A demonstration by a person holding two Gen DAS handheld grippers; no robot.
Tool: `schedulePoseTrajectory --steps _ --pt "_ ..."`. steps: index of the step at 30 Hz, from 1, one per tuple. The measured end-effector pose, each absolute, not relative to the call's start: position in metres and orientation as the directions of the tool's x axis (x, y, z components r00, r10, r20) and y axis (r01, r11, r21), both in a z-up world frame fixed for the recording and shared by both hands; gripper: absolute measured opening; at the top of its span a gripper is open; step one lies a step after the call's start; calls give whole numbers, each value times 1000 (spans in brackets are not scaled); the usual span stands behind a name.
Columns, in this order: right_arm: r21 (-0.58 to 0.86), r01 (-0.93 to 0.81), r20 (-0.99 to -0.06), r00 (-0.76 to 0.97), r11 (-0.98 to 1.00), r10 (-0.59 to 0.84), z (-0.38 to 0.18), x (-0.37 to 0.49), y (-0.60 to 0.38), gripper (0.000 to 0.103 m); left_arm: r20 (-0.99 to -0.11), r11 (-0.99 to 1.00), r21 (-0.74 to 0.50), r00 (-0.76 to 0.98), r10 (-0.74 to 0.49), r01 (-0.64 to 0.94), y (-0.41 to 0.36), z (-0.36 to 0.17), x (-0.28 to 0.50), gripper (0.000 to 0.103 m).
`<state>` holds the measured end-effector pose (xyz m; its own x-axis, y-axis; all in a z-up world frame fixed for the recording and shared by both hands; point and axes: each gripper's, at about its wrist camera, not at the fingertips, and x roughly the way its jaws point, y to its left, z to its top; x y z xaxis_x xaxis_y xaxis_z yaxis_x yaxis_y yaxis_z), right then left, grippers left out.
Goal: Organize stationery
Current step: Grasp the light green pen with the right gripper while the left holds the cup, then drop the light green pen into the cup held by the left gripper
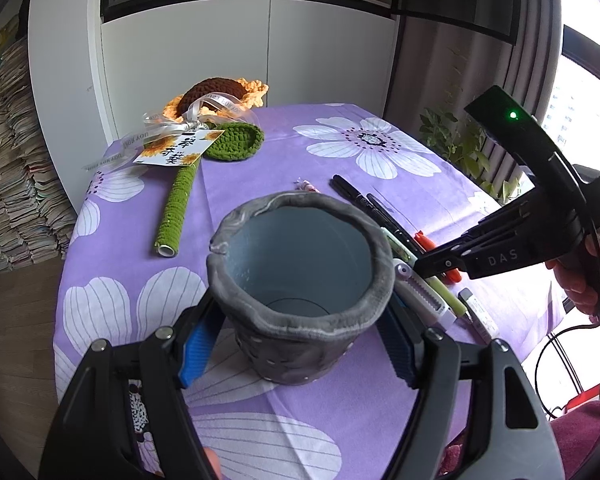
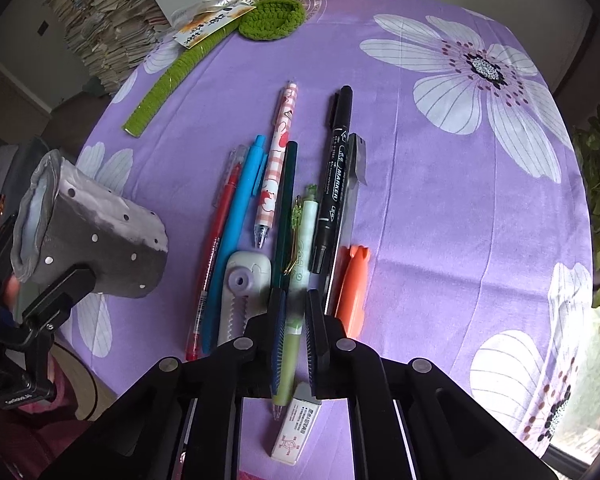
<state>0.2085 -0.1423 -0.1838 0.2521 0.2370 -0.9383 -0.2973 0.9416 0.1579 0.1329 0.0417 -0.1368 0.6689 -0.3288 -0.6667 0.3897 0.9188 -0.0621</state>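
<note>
**Right Claw Closing Around Green Pen, Left Claw Clamping Pen Cup**

Right claw (image 2: 296, 316) is pointing steeply down at the row of stationery, with its two black fingers (image 2: 315, 312) sitting narrowly either side of the green pen (image 2: 300, 240). The pads are lying against the pen's barrel, so the claw is pinching the pen; whether the pen is resting on the cloth or lifted cannot be told. A white eraser (image 2: 294, 424) is lying just below the pen tip, under the claw's frame.

Left of the green pen, a dark green pen (image 2: 286, 200), a pink patterned pen (image 2: 278, 160), a blue pen (image 2: 240, 216) and a red pen (image 2: 216, 248) are lying roughly parallel. A white and lilac utility knife (image 2: 242, 284) is lying over the lower ends of this group. Right of the green pen, a black marker (image 2: 334, 176), a clear ruler (image 2: 354, 184) and an orange marker (image 2: 352, 292) are lying side by side.

Left claw (image 1: 300, 344) is clamping the grey pen cup (image 1: 300, 264) near its base, with blue pads (image 1: 198, 352) pressing on both sides. The cup is standing upright on the purple flowered tablecloth (image 1: 340, 420), just left of the stationery, and is showing nothing inside.

Farther back, a crocheted sunflower (image 1: 216, 96) with a green stem, ribbon and tag is lying near the table's far edge.
</note>
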Motion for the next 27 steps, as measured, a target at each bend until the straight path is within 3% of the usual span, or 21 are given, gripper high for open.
schedulePoseTrajectory --steps 4,5,9,15,16,18,19,27 --pt "155 -267 -940 255 951 225 -185 215 -147 29 -669 920 -62 667 -327 388 42 -137 132 72" --pt "147 -264 -942 257 953 216 -185 215 -148 29 -669 920 -63 668 -326 386 42 -137 132 72" --pt "125 -268 -948 251 955 195 -185 212 -150 30 -667 923 -73 670 -327 378 43 -137 134 72" --pt "-42 -332 -948 310 943 67 -186 211 -122 29 -668 923 -61 672 -321 380 41 -137 133 72" --pt "-37 -337 -950 305 941 72 -186 210 -121 28 -666 923 -60 674 -321 380 42 -137 133 72" --pt "-30 -360 -948 306 932 88 -185 209 -119 13 -660 922 -58 678 -323 383 42 -138 132 72" --pt "-27 -364 -947 307 931 92 -185 207 -119 13 -657 921 -55 681 -324 385 42 -138 132 71" --pt "242 -302 -870 353 922 344 -156 203 -151 13 -636 920 -63 695 -335 386 46 -138 130 70"
